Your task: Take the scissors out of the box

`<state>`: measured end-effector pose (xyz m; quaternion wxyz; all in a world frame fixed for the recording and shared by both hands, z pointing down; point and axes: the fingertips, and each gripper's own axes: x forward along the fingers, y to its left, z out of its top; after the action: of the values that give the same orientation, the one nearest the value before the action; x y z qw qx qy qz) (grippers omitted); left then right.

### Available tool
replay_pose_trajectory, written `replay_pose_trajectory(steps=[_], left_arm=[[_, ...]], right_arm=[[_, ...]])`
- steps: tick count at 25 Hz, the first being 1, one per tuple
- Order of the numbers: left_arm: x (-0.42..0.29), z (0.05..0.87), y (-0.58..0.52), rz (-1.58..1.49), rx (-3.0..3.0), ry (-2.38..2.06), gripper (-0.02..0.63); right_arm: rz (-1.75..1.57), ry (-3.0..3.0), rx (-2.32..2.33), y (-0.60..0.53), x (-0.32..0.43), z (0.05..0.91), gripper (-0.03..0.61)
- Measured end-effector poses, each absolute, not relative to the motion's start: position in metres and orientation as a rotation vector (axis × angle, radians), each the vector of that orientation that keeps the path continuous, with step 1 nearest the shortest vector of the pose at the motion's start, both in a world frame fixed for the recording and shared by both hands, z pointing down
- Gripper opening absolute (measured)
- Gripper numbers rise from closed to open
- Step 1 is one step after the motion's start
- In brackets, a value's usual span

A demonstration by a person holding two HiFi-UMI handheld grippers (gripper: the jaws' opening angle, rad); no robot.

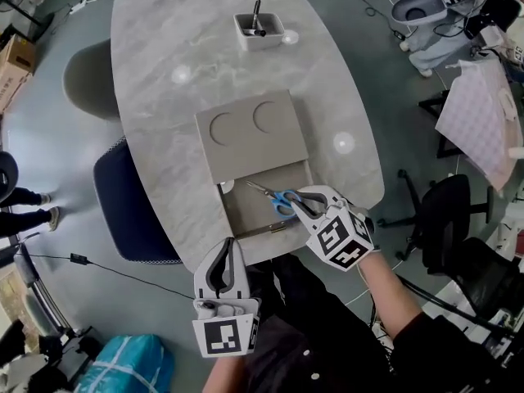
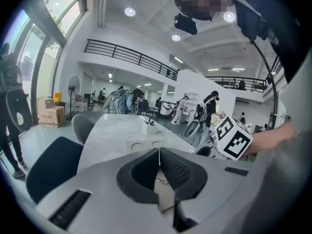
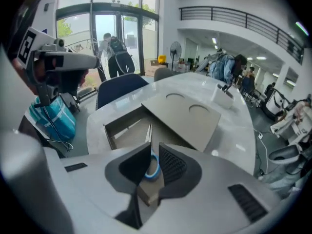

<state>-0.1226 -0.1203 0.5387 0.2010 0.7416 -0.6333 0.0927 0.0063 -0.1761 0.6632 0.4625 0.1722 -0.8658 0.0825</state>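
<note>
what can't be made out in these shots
- scissors: in the head view the right gripper covers part of their blue handles; the right gripper view shows only one loop and a blade.
- box: in the left gripper view the body of the left gripper hides nearly all of it.
- white tray: the dark thing in it is too small in the head view to name.

I see 1 grey marbled table (image 1: 164, 47): open cardboard box (image 1: 246, 211) at lower centre, 1 small white holder (image 1: 259, 39) at top centre.
</note>
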Motion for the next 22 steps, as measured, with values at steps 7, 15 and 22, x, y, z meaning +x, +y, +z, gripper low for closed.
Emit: replay_pose_trajectory(steps=[7,15,22], left_arm=[[-0.123,0.575,-0.114,0.288,1.997,-1.750,0.017],[-0.121,0.602,-0.111,0.297,1.950,-1.729,0.017],[-0.117,0.617,-0.108,0.301,1.925,-1.715,0.017]], right_arm=[[0.274,-1.987,0.280,-0.155,0.003,0.714,0.088],[0.266,-1.897,0.210,-0.148,0.001,0.742,0.086],[0.288,-1.855,0.179,-0.143,-0.005,0.747,0.089]])
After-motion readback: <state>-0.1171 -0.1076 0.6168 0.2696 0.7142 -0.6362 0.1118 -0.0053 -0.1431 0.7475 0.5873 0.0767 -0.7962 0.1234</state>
